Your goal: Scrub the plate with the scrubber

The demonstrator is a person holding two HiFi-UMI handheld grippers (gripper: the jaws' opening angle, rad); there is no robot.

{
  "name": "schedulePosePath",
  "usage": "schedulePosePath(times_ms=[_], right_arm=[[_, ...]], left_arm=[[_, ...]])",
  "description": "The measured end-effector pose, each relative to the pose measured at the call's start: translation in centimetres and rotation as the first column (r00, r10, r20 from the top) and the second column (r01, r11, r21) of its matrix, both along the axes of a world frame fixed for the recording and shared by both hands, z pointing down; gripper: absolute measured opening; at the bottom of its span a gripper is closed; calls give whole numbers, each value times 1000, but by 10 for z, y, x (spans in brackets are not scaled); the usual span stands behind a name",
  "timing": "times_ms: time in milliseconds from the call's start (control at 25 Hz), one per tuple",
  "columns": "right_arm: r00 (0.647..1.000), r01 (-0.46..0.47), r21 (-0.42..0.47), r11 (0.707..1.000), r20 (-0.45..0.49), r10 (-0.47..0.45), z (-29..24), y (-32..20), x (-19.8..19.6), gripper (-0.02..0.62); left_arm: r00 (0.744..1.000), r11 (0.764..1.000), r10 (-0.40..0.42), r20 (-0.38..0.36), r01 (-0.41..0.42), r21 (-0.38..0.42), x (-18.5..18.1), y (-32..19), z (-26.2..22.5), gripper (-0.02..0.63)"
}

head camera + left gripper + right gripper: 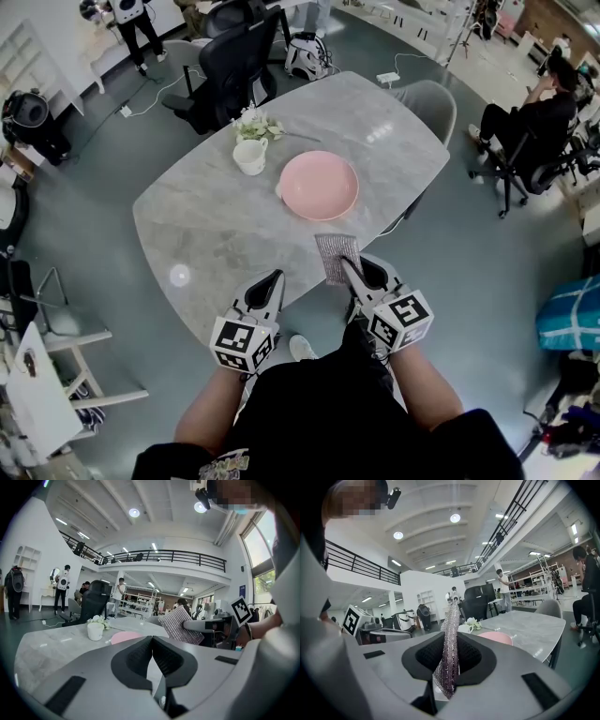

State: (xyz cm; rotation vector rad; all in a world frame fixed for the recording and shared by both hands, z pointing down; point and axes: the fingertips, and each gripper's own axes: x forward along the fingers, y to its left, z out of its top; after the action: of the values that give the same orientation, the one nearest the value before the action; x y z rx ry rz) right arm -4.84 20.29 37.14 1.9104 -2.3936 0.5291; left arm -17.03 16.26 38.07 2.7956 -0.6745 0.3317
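The right gripper is pinching the scrubber at the table's six o'clock edge, the left gripper is hanging with jaws pressed together, and the pink plate is sitting toward twelve o'clock.

Glossy marbled table, smooth pink plate, glittery woven scrubber

left gripper, jaws together, pink plate beyond

Bare marble table between near edge and pink plate; flower cup just beside its left rim.
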Motion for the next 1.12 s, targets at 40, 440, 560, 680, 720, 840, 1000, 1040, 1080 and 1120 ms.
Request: schedulePosePath(times_ms=[40, 440, 560, 680, 720, 840, 1000, 1040, 1080, 1120], right_arm=[[1000, 4, -3, 1000, 3, -4, 2, -3, 3, 74], [996, 86, -23, 996, 6, -86, 2, -48, 59, 74], [995, 98, -42, 994, 8, -98, 5, -67, 79, 74], [993, 120, -57, 991, 9, -119, 7, -90, 98, 74], [992, 129, -62, 990, 12, -128, 9, -97, 104, 74], [987, 160, -78, 984, 20, -159, 17, -119, 118, 75], [978, 209, -91, 974, 28, -208, 29, -147, 133, 74], [975, 221, -94, 971, 31, -219, 32, -153, 136, 74], [972, 234, -98, 967, 35, -232, 34, -159, 140, 74], [969, 247, -101, 964, 40, -244, 36, -165, 143, 74]], left_arm=[[1000, 1000, -6, 5, 6, -4, 2, -3, 2, 17], [994, 993, -109, 6, 109, -37, 49, -40, 6, 17], [989, 988, -145, 9, 146, -49, 64, -56, 9, 17], [983, 981, -181, 12, 182, -61, 79, -74, 13, 17], [981, 979, -193, 14, 194, -65, 84, -80, 14, 17], [971, 968, -239, 21, 239, -81, 94, -97, 21, 17], [954, 949, -298, 34, 300, -95, 106, -121, 33, 17], [949, 944, -312, 40, 315, -99, 108, -125, 36, 17], [944, 939, -327, 46, 330, -101, 111, -129, 38, 17], [938, 933, -341, 53, 345, -103, 113, -133, 40, 17]])
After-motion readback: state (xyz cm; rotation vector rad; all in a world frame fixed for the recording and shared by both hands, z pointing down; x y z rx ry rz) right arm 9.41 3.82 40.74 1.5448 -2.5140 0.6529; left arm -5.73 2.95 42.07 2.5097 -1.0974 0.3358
